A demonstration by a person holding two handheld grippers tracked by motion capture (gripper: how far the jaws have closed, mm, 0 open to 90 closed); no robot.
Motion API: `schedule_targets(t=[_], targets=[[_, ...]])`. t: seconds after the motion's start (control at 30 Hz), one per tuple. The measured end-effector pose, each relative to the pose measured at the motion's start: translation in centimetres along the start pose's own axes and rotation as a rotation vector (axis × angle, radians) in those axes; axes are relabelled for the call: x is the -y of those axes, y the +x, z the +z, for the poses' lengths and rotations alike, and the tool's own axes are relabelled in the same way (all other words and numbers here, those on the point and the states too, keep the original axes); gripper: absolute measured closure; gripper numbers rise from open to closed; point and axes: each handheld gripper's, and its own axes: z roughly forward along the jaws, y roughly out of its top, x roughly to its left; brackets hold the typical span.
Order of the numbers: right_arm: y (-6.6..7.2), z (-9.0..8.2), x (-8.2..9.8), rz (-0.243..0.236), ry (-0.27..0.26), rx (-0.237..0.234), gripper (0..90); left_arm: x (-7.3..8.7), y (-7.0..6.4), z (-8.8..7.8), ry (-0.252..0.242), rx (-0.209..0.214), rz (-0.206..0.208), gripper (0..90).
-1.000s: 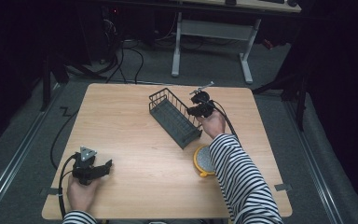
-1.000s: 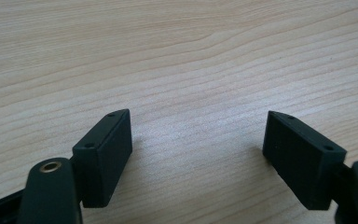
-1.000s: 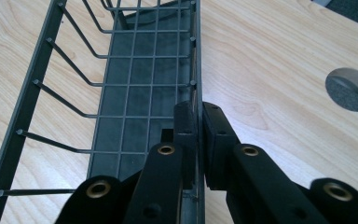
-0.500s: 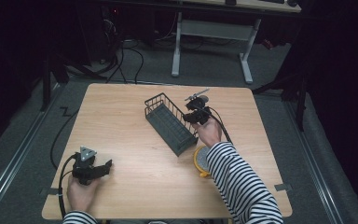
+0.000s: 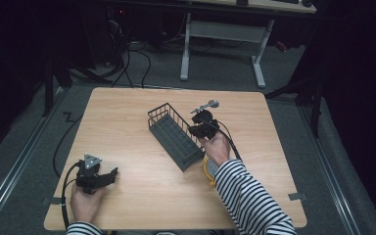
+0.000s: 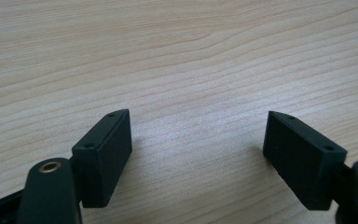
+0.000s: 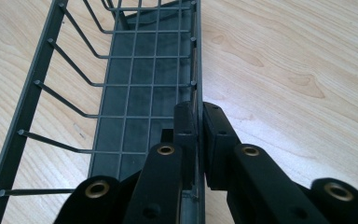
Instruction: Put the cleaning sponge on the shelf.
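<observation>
A dark grey wire basket (image 5: pixel 172 135) lies slantwise on the middle of the wooden table (image 5: pixel 122 110). My right gripper (image 5: pixel 199 129) is shut on its right long wall. In the right gripper view the two black pads (image 7: pixel 213 126) pinch that thin wall of the basket (image 7: pixel 135 79), one inside and one outside; the basket holds nothing that I can see. My left gripper (image 5: pixel 108 175) rests at the table's near left corner in a hand. Its jaws stand wide open over bare wood in the left gripper view (image 6: pixel 198 149).
A round yellow-rimmed thing (image 5: pixel 207 169) lies just behind the basket's near end, partly under the striped sleeve (image 5: pixel 249 196). Cables trail from both grippers. Beyond the far edge stand a white desk frame (image 5: pixel 186 46) and floor cables.
The right gripper has dragged the basket leftward and a little nearer across the table. The striped forearm now covers more of the yellow thing. The left gripper has stayed put.
</observation>
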Motion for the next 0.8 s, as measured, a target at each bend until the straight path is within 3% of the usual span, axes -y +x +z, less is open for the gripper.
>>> schedule_targets(t=[0.13,0.2,0.33,0.47,0.8], targets=[[0.1,-0.1,0.3,0.006,-0.01,-0.01,82.5,0.0,0.0,0.0,-0.001,0.0,-0.001,24.2],[-0.1,-0.4,0.3,0.032,-0.028,-0.025,69.9,0.0,0.0,0.0,-0.001,0.0,-0.001,24.2],[-0.8,-1.5,0.5,0.08,-0.074,-0.051,56.0,0.0,0.0,0.0,-0.001,0.0,-0.001,24.2],[-1.3,-3.0,0.9,0.084,-0.098,-0.048,43.6,0.0,0.0,0.0,-0.001,0.0,-0.001,24.3],[-2.9,-5.8,2.8,0.087,-0.154,-0.02,38.2,0.0,0.0,0.0,-0.002,0.001,-0.003,24.3]])
